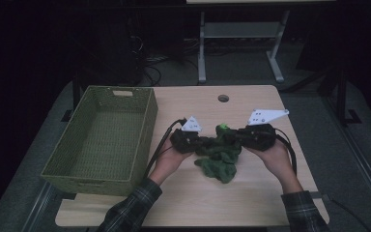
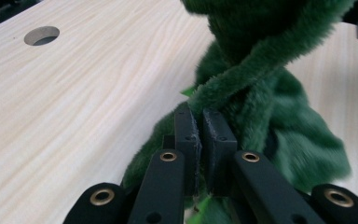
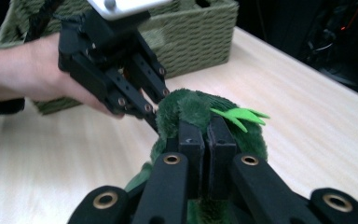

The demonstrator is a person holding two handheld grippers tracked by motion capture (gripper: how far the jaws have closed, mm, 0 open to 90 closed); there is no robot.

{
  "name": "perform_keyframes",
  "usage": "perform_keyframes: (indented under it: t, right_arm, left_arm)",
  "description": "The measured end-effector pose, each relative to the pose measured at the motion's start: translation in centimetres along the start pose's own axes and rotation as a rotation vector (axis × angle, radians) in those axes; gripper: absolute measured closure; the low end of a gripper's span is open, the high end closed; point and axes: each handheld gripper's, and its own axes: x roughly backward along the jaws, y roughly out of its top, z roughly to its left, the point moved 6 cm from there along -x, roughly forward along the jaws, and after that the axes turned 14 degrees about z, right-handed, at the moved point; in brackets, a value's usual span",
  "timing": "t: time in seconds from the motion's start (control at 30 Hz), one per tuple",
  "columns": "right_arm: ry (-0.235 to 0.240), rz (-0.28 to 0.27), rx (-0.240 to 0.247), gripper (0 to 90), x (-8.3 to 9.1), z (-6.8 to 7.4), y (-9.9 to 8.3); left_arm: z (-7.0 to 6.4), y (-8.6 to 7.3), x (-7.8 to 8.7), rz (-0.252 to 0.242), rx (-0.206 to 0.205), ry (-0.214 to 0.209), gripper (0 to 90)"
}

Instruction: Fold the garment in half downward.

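Gripping the green plush from both ends

Table [image 1: 251,96] and woven basket [image 1: 101,140] frame the work; the plush toy [image 1: 220,162] hangs between closed jaws. Left gripper [image 2: 200,126] and right gripper [image 3: 207,135] each pinch fur. Likely next: carry it basketward together. The toy's shape stays unclear

Light wood surface [image 1: 251,193] with a round hole [image 1: 223,98] near the far edge. Green woven basket [image 1: 63,164] sits on the left, fuzzy green plush [image 1: 221,166] mid-surface.
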Motion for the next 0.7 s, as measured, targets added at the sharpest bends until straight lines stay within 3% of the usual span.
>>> perform_keyframes:
  t: [0.13,0.2,0.5,0.7]
  right_arm:
    - [0.018,0.040,0.008,87.4,-0.6,1.6,-1.9]
    - [0.030,0.047,0.002,87.3,-0.9,2.4,-2.8]
    - [0.053,0.094,-0.016,86.6,-2.1,5.5,-6.1]
    - [0.059,0.179,-0.042,83.9,-3.8,6.6,-9.0]
  left_arm:
    - [-1.1,-1.8,-0.2,0.015,-0.002,0.008,85.3]
    - [-1.3,-2.3,-0.4,0.017,0.012,0.005,85.2]
    - [-2.0,-4.2,-0.8,0.057,0.001,0.006,85.3]
    - [-2.1,-5.1,-1.5,0.087,0.007,0.003,85.5]
